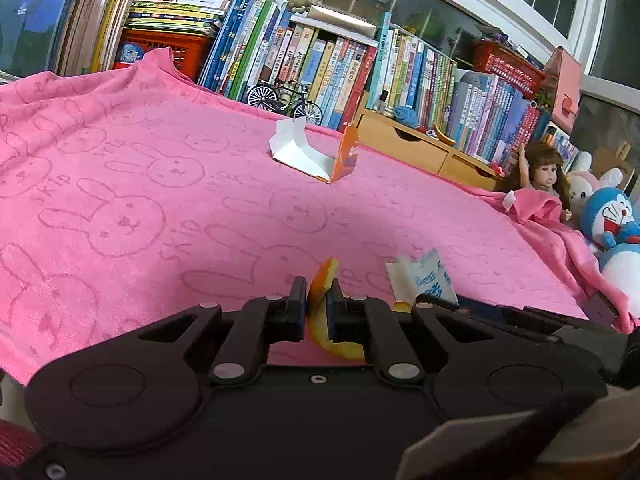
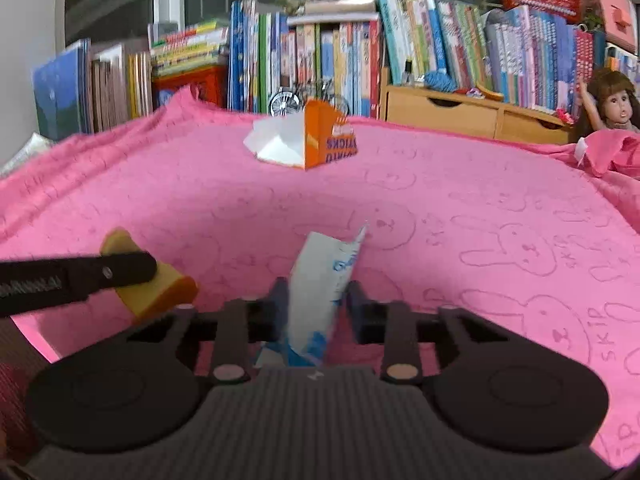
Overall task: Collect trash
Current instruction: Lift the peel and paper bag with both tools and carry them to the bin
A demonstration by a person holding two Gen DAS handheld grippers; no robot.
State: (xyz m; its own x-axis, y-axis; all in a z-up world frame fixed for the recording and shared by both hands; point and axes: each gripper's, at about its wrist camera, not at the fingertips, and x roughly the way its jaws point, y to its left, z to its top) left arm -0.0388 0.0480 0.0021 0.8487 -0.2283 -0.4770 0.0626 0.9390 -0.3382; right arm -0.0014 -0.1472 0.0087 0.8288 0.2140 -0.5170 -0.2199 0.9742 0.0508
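A curved orange fruit peel [image 1: 322, 300] is pinched tight in the left gripper [image 1: 317, 300] above the pink bunny-print towel [image 1: 160, 200]. A white-and-blue plastic wrapper [image 2: 320, 292] stands between the right gripper [image 2: 318, 304] fingers, narrowly parted; contact cannot be told. A torn orange-and-white carton [image 2: 304, 142] lies farther back.

Left gripper [image 1: 317, 300]: jaws closed on a curled orange peel [image 1: 326, 280], which sticks up past the fingertips. Just right of the fingertips: white-and-blue wrapper [image 1: 424, 280], resting on the pink rabbit-print towel [image 1: 160, 200]. Farther ahead, slightly right: torn orange-and-white carton [image 1: 316, 152], lying open. Beyond the towel: books [image 1: 320, 60], model bicycle [image 1: 284, 98]. Far right: doll [image 1: 546, 176], blue plush toy [image 1: 616, 232].
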